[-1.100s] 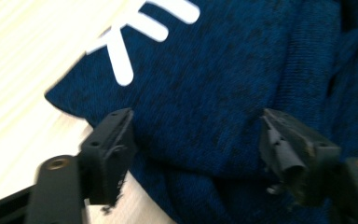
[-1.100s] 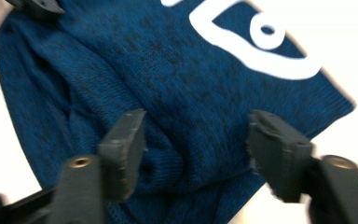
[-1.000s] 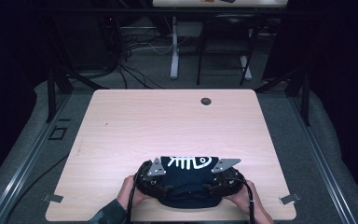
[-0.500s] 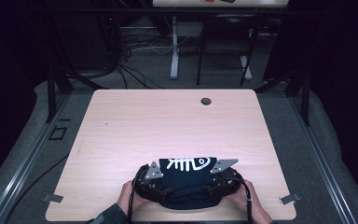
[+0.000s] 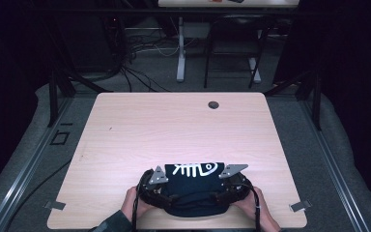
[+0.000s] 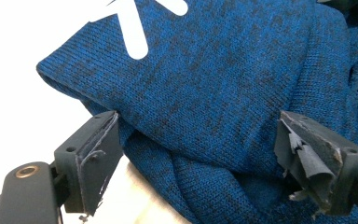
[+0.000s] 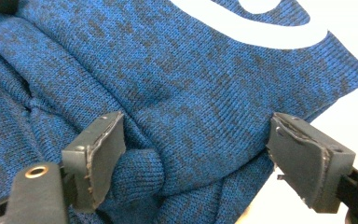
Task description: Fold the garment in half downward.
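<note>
A folded dark blue knitted garment with a white fish-skeleton print lies at the table's near edge. My left gripper is at its left end and my right gripper at its right end, each in a person's hand. In the left gripper view the jaws stand wide, with a thick fold of the knit between them. The right gripper's jaws are equally wide around bunched knit. Both pairs of jaws have just been opening, and the cloth rests loosely between the pads.
The light wooden table stretches away beyond the garment, with a small dark round hole near its far edge. Black frame posts, cables and a chair stand on the floor behind the table.
The hands and grippers stay at the garment's two ends. The fish print has slid slightly toward the near edge, and the bundle lies a little flatter.
</note>
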Available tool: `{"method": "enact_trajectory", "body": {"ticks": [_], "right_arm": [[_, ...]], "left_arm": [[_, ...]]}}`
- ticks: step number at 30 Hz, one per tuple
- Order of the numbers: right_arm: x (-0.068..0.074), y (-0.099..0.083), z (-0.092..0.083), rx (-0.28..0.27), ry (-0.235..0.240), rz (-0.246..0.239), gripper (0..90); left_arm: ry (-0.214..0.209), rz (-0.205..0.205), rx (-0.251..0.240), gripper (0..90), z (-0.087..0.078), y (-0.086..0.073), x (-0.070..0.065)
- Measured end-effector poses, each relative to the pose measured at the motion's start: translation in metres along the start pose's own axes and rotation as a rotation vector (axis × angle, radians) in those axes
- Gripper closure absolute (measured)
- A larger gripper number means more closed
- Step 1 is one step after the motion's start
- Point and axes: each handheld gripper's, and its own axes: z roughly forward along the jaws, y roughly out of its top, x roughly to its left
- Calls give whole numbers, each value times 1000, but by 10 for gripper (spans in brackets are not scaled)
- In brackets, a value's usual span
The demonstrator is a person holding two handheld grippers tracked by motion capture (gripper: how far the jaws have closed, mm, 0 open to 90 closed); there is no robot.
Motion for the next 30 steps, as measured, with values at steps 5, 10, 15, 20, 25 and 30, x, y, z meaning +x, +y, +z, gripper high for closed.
{"method": "enact_trajectory", "body": {"ticks": [5,10,15,20,25,30], "right_arm": [[1,2,-5,-10,-13,-1,154],[-1,5,-20,-46,-38,8,143],[-7,4,-43,-108,-73,35,139],[-15,-5,-60,-140,-123,70,120],[-27,-19,-69,-143,-162,116,89],[-46,-39,-71,-118,-209,173,74]], "left_arm": [[13,3,-22,127,-8,4,0],[42,-13,-37,97,-22,7,6],[95,-43,-61,82,-40,2,17],[146,-92,-71,62,-55,-9,31],[183,-143,-69,29,-64,-19,43],[217,-211,-60,8,-67,-36,57]]}}
